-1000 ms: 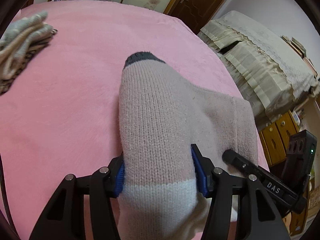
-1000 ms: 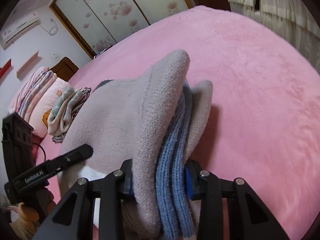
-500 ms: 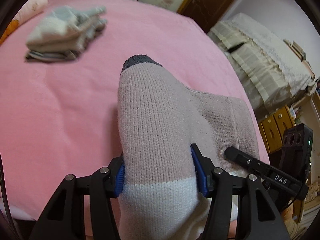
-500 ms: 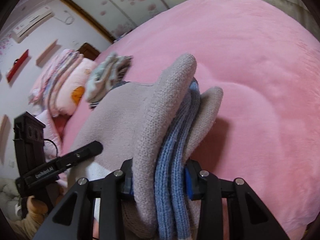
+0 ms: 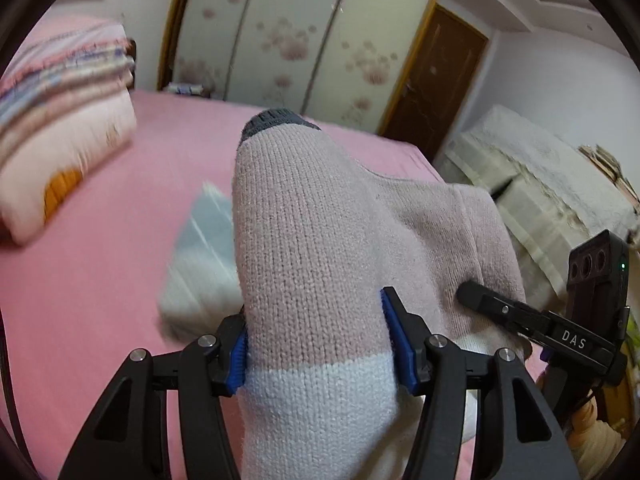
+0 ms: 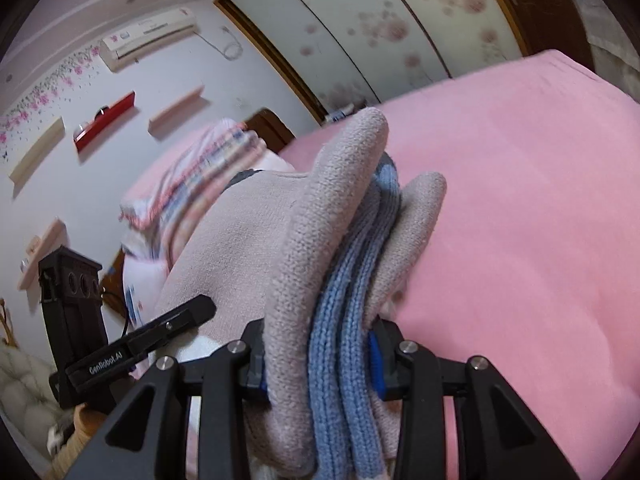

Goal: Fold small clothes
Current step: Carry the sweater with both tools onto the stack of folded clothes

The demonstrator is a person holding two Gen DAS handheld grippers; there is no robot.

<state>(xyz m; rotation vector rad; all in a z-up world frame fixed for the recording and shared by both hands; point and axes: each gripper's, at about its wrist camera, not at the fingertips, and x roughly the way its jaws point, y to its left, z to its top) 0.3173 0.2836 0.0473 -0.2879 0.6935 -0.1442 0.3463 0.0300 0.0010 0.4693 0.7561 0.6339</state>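
A folded pair of pale pink socks (image 5: pixel 312 248) with a grey toe and a white band hangs above the pink bed. My left gripper (image 5: pixel 316 340) is shut on it, blue pads pressing both sides. In the right wrist view the same socks (image 6: pixel 328 264) show their edge, with a blue knitted cuff (image 6: pixel 352 320) sandwiched between pink layers, and my right gripper (image 6: pixel 316 356) is shut on that bundle. Each gripper appears in the other's view: the right one (image 5: pixel 560 328) at the right edge, the left one (image 6: pixel 120 344) at the lower left.
A blurred stack of folded grey and white clothes (image 5: pixel 200 264) lies on the pink bed (image 5: pixel 100 280) just left of the held socks. Folded quilts and a pillow (image 5: pixel 60 120) sit at the bed's head. A lace-covered cabinet (image 5: pixel 552 184) stands right, wardrobe doors (image 5: pixel 304 40) behind.
Both grippers rose and swung across the bed with the socks between them. The view tilted up to show wardrobe and quilts. The folded stack now sits close beside the socks.
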